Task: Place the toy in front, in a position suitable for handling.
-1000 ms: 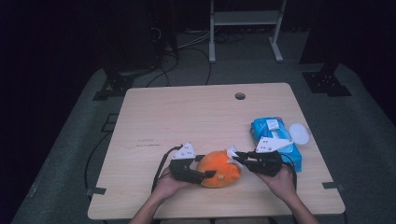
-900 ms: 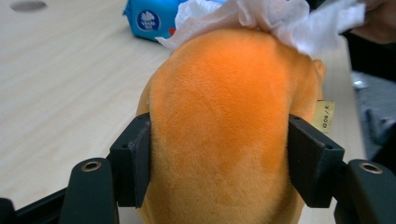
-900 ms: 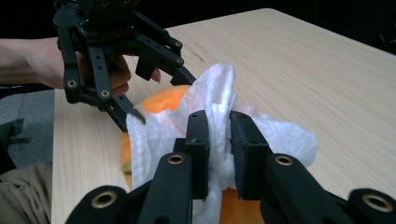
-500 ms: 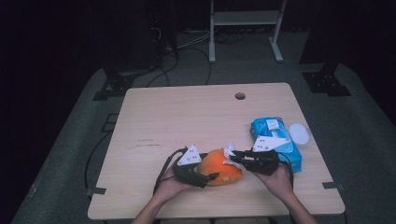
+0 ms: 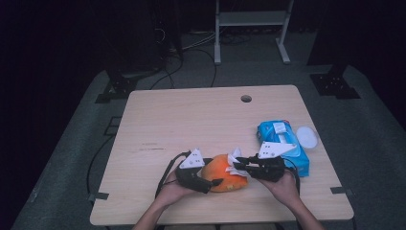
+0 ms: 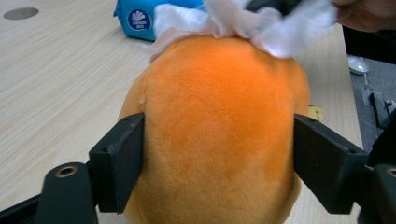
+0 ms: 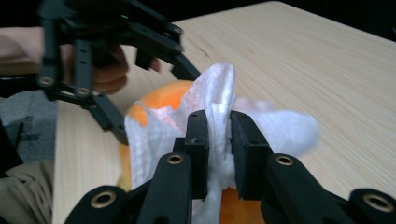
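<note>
Dark room, cables on grey floor, a pale wooden table (image 5: 191, 124) with a round grommet hole (image 5: 246, 98) near its far edge; a blue wipe pack (image 5: 282, 143) and a white lid (image 5: 306, 136) lie at the right side. Near my edge of the table sits the orange plush (image 5: 225, 175), resting on the wood between my two tools. Left gripper (image 5: 214, 182): its jaws have just been opening and now stand spread on either flank of the plush; in the left gripper view the pads (image 6: 123, 161) sit at the fur's sides, and I cannot tell whether they press or merely touch. Right gripper (image 5: 241, 164): jaws drawn close, pinching a white wipe (image 7: 219, 116) between the pads, the tissue bunched and spilling out to both sides. The wipe lies on the plush's top, at the end facing away from the left gripper; seen from above, it is on the right-hand side of the plush. Governing relation: the plush's long axis runs from one gripper to the other, left gripper steadying the near end, right gripper bringing the wipe in from the opposite end. I judge the step in hand to be wiping the fur; the next stroke likely wants the left jaws steadying the plush against the drag of the tissue.
</note>
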`<state>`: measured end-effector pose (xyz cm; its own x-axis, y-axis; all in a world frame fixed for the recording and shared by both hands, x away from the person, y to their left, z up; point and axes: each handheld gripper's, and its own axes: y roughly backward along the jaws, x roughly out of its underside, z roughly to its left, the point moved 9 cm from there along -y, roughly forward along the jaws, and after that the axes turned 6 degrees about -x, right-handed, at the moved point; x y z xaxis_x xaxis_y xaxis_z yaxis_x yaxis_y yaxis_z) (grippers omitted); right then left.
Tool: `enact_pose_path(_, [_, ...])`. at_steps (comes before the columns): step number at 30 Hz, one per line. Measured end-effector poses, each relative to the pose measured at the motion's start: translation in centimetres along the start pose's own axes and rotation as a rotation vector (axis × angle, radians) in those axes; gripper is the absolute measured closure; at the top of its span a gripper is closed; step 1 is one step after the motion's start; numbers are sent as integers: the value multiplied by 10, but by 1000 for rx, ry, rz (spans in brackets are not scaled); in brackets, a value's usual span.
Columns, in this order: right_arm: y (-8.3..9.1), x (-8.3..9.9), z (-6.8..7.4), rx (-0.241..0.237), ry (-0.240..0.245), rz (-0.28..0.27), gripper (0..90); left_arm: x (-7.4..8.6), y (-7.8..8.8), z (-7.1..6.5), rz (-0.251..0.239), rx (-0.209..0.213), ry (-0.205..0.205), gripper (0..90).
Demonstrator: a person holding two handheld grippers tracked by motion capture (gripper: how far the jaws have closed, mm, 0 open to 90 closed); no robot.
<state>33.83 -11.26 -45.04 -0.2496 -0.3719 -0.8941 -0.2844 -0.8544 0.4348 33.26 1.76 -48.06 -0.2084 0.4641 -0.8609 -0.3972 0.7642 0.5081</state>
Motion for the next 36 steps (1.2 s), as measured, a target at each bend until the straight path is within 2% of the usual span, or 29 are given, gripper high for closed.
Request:
enact_pose_path(2, [1, 2, -3, 11, -7, 7, 770, 0, 0, -1, 2, -4, -3, 225])
enact_pose_path(3, [4, 6, -9, 43, -9, 23, 770, -1, -1, -2, 3, -9, -2, 225])
enact_pose_path(7, [6, 3, -8, 45, -6, 6, 771, -4, -4, -4, 0, -15, -5, 223])
enact_pose_path(8, [2, -5, 5, 8, 30, -8, 770, -5, -6, -6, -1, -17, -17, 218])
enact_pose_path(9, [2, -5, 5, 8, 30, -8, 770, -5, -6, -6, -1, -17, -17, 211])
enact_pose_path(10, [-5, -6, 12, 9, 67, 16, 770, -5, -6, -7, 5, -16, -27, 191])
enact_pose_path(11, [-6, -5, 12, 14, 78, 27, 771, -5, -5, -6, 3, -14, -20, 170])
enact_pose_path(13, [-5, -2, 8, 3, 57, 27, 771, -5, -3, -2, 2, -15, 13, 105])
enact_pose_path(15, [-1, 0, 3, 23, 45, 28, 771, -2, -4, 3, 22, -22, 47, 39])
enact_pose_path(17, [5, 2, -3, 39, 28, 25, 771, 3, -6, 5, 43, 11, 96, 35])
enact_pose_path(18, [7, 3, -5, 49, 22, 26, 771, 5, -7, 5, 45, 25, 107, 63])
enact_pose_path(20, [8, 3, -6, 52, 17, 25, 771, 5, -7, 4, 40, 24, 98, 146])
enact_pose_path(23, [3, -5, 7, 23, 50, 0, 771, -3, -5, 1, 23, 5, 47, 234])
enact_pose_path(25, [-5, -11, 18, -5, 77, -2, 770, -6, -6, -4, 24, -4, 11, 242])
enact_pose_path(26, [-8, -13, 24, -16, 95, 2, 770, -6, -6, -4, 24, -4, 11, 244])
enact_pose_path(27, [-11, -14, 28, -19, 113, 11, 771, -7, -6, -6, 24, -10, -7, 243])
enact_pose_path(28, [-12, -14, 29, -11, 128, 23, 771, -6, -6, -6, 23, -7, -4, 239])
enact_pose_path(29, [-13, -13, 29, -6, 132, 31, 772, -5, -6, -5, 20, -3, 8, 222])
enact_pose_path(31, [-10, -11, 22, -1, 109, 27, 772, -3, -8, -2, 29, 1, 48, 132])
enact_pose_path(32, [-10, -11, 22, -1, 109, 27, 772, -3, -8, -2, 29, 1, 48, 84])
enact_pose_path(33, [-8, -9, 17, 10, 100, 29, 772, -1, -9, 0, 43, 1, 68, 84])
enact_pose_path(34, [-1, -7, 9, 27, 71, 20, 772, 1, -11, 2, 44, 12, 89, 66])
enact_pose_path(36, [2, -7, 4, 50, 69, 22, 772, 2, -12, 1, 42, 12, 75, 121])
